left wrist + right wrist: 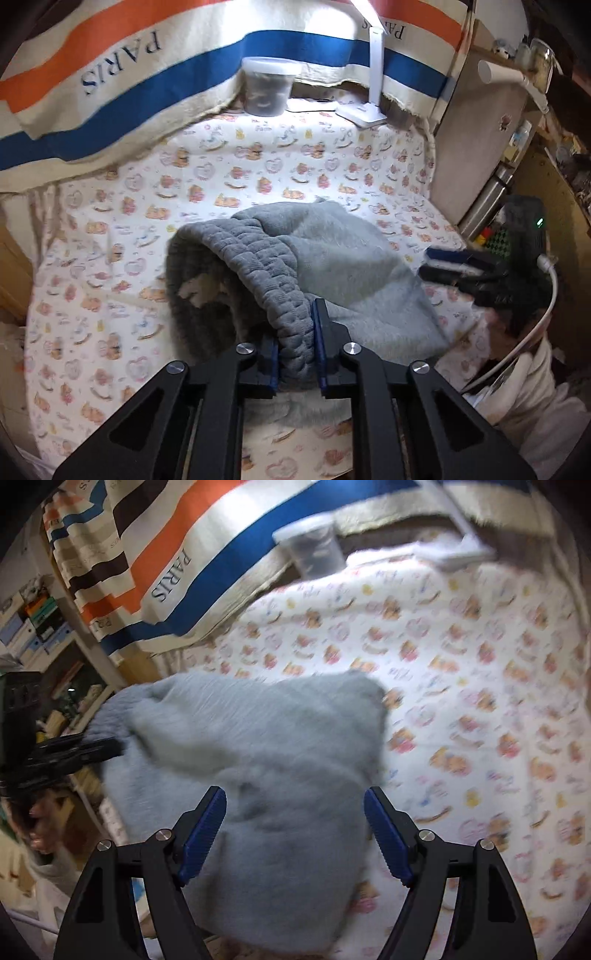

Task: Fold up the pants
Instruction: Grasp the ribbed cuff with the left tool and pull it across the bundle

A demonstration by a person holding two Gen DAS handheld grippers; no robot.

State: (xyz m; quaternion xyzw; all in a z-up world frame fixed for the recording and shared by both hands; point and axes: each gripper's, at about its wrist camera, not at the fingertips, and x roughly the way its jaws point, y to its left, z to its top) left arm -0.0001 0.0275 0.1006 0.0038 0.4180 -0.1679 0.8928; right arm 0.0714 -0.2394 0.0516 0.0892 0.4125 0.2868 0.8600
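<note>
Printed sheet (258, 166), pants (332, 251) waistband pinched between left gripper (297, 347) fingers

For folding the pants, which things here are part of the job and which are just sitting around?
Part of the job:
- grey pants, waistband pinched by the left gripper
- right gripper, open over the pants
- printed sheet they lie on

Just lying about:
- lidded plastic tub
- white desk lamp
- striped PARIS cloth
</note>
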